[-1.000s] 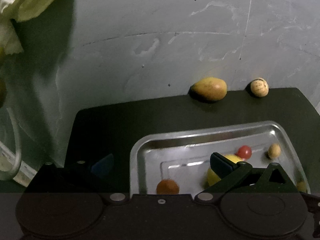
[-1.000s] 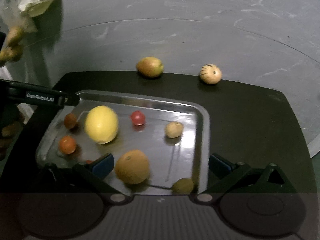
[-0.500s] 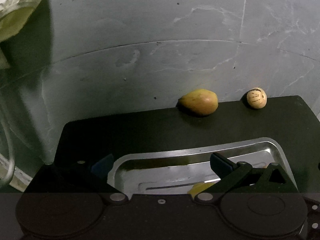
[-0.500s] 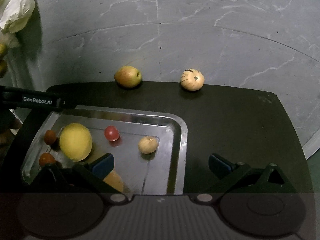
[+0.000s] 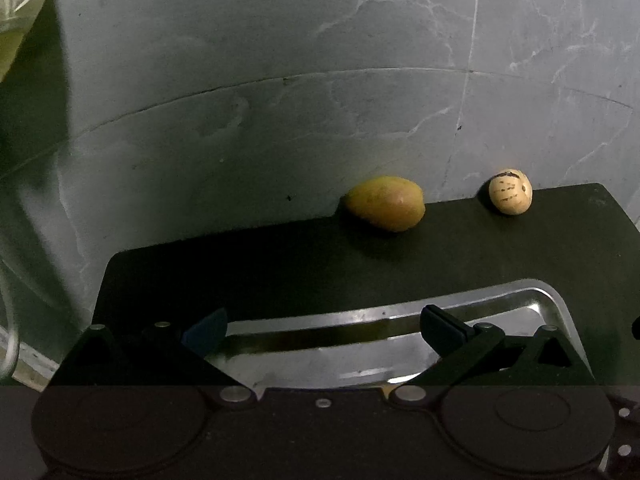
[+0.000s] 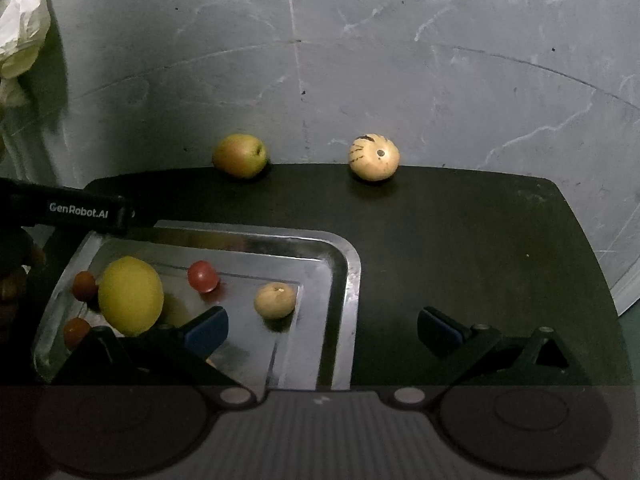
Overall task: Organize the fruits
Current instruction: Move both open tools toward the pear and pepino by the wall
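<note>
A steel tray (image 6: pixel 344 264) on the black mat (image 6: pixel 460 248) holds a yellow lemon (image 6: pixel 130 295), red cherry tomatoes (image 6: pixel 203 276) and a small tan fruit (image 6: pixel 275 300). At the mat's far edge lie a mango (image 6: pixel 240 155) (image 5: pixel 385 203) and a pale striped melon (image 6: pixel 374 156) (image 5: pixel 511 192). My right gripper (image 6: pixel 322 330) is open, straddling the tray's right rim, empty. My left gripper (image 5: pixel 322 326) is open over the tray's far rim (image 5: pixel 552 300), empty; its body (image 6: pixel 64 210) shows at the left of the right wrist view.
A grey marbled wall (image 5: pixel 320 80) rises right behind the mat. A crumpled pale plastic bag (image 6: pixel 20 36) hangs at the upper left. The mat's right half lies bare.
Both grippers have drawn back and tilted up from the tray. The orange and most tray fruit slid below the views; the mango and melon now sit larger, nearer centre.
</note>
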The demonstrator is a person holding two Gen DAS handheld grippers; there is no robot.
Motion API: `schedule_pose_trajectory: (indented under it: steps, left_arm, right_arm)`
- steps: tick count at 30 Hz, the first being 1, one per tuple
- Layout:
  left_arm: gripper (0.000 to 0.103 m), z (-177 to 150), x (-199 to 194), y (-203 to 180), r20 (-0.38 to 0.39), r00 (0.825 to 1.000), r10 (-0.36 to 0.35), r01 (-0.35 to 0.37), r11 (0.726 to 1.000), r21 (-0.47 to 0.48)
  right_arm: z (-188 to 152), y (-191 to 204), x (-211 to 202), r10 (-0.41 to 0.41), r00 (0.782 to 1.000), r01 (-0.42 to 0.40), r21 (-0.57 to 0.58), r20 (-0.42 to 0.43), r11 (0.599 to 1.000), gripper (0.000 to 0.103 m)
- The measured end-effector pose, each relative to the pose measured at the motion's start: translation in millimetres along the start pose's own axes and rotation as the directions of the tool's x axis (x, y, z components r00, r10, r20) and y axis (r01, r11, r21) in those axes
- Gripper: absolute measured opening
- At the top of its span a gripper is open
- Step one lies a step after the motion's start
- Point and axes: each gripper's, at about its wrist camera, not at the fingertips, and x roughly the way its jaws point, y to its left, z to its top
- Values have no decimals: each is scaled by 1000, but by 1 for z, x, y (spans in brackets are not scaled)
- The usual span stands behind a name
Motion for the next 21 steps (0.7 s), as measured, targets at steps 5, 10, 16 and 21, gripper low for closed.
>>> schedule_pose_trajectory:
  steps: [5, 10, 16, 21]
  left_arm:
    - [102, 8, 6, -6, 11, 1000, -6, 6, 1000, -13]
    - [102, 20, 16, -15, 23, 1000, -16, 16, 1000, -17]
    - [102, 34, 32, -27, 26, 999, -30, 31, 999, -22]
    - [102, 45, 43, -34, 29, 999, -27, 27, 999, -24]
  right_arm:
    - [7, -5, 8, 23, 1000, -23, 0, 4, 1000, 103]
    - [17, -12, 17, 31, 999, -30, -18, 19, 999, 103]
    - [39, -31, 36, 34, 998, -34, 10, 43, 999, 103]
    - [55, -42, 51, 11, 997, -11, -1, 72, 1000, 103]
